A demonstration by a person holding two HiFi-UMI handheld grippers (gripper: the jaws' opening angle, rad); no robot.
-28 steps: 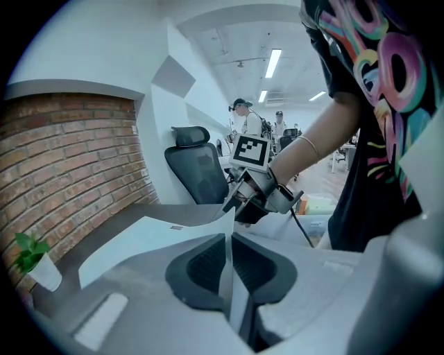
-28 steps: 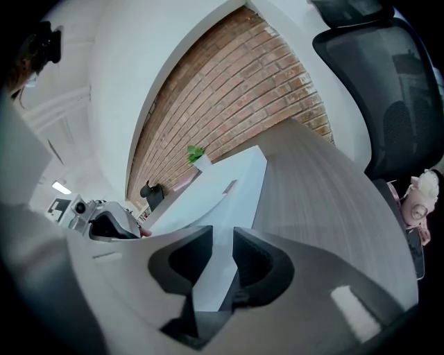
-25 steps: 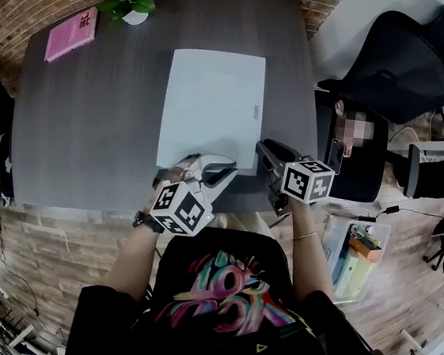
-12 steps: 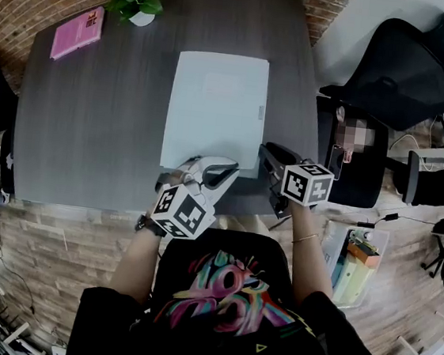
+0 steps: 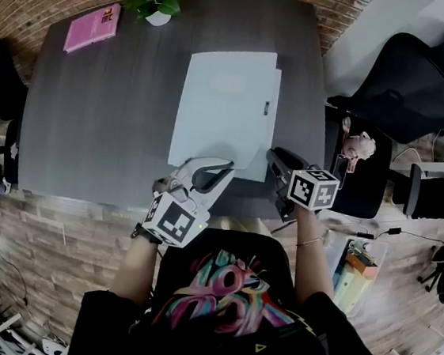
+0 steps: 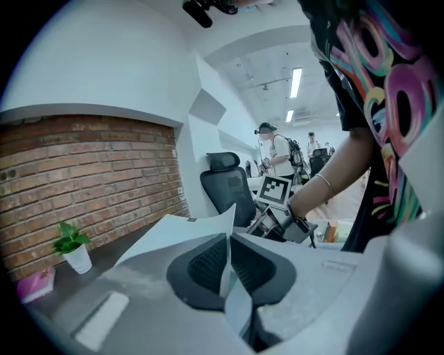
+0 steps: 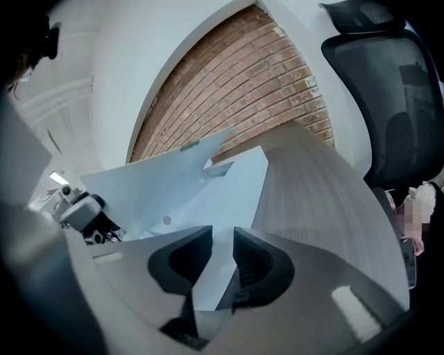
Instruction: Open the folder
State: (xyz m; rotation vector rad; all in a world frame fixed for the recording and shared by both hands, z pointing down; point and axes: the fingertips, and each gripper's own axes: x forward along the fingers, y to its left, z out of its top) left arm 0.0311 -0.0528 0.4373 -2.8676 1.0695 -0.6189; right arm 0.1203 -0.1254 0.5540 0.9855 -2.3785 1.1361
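A pale blue folder (image 5: 227, 102) lies on the dark grey table (image 5: 101, 119). My left gripper (image 5: 224, 169) is shut on the near edge of its top cover (image 6: 173, 232), and the thin sheet is pinched between the pads (image 6: 208, 260) and lifted off the lower half. In the right gripper view the raised cover (image 7: 159, 184) slants up above the lower cover (image 7: 239, 184). My right gripper (image 5: 276, 157) rests at the folder's near right corner. Its jaws (image 7: 222, 239) stand a narrow gap apart, with the lower cover showing through the gap.
A potted plant (image 5: 156, 4) and a pink book (image 5: 93, 27) sit at the table's far left. A black office chair (image 5: 410, 67) and a seated person (image 5: 359, 160) are just right of the table. The table's near edge (image 5: 124, 200) runs close under both grippers.
My left gripper has risen with the cover's near edge, so the cover now stands off the lower half, whose right edge shows. The right gripper has stayed put.
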